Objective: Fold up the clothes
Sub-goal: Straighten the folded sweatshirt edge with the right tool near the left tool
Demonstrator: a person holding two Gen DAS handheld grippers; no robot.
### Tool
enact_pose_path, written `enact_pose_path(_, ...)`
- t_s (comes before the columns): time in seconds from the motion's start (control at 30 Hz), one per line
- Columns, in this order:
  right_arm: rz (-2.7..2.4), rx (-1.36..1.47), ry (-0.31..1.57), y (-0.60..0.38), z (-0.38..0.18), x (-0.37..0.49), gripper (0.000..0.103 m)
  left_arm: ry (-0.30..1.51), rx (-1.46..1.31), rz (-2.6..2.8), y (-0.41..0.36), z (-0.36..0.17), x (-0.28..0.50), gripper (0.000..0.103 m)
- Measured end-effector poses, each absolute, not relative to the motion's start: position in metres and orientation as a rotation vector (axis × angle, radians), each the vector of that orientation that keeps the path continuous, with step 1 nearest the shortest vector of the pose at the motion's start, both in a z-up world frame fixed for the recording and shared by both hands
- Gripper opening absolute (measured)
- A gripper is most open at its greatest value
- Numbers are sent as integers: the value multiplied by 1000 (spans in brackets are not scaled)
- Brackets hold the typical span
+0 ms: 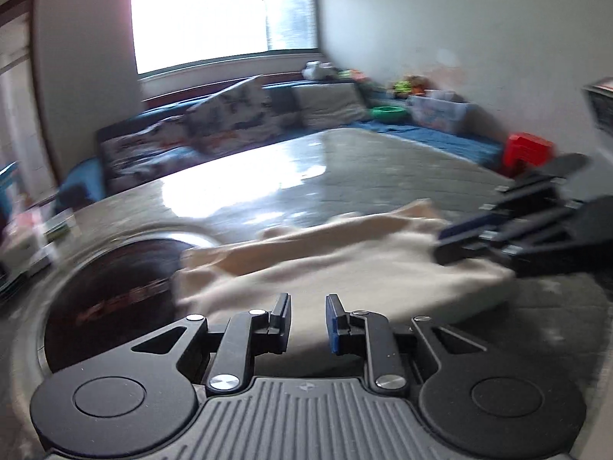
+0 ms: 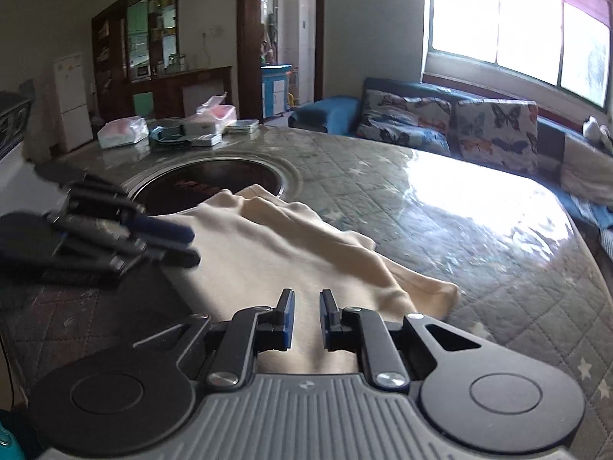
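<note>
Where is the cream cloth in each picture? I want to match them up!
Left wrist view: the cream cloth lies across the middle, just beyond the left gripper.
Right wrist view: the cream cloth lies in the lower middle, running under the right gripper.
Shared landmark: the dark round inset in the table, at the cloth's far end.
</note>
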State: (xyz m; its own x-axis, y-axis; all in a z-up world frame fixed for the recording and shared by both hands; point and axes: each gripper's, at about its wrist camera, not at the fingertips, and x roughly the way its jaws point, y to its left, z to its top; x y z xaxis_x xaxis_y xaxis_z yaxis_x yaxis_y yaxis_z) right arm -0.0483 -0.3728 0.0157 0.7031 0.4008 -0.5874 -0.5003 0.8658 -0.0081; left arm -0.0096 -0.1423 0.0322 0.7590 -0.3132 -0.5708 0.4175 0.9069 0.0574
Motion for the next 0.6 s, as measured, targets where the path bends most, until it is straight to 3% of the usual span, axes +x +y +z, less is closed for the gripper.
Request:
enact_pose_path(0.27,494,-141,672,-352,-9,-34,14,643,64,-273,-97,17,2,22)
enact_pose_path(0.6,516,-172,672,-371,-11,-50,14,694,8,-330,-99,21,-13,22)
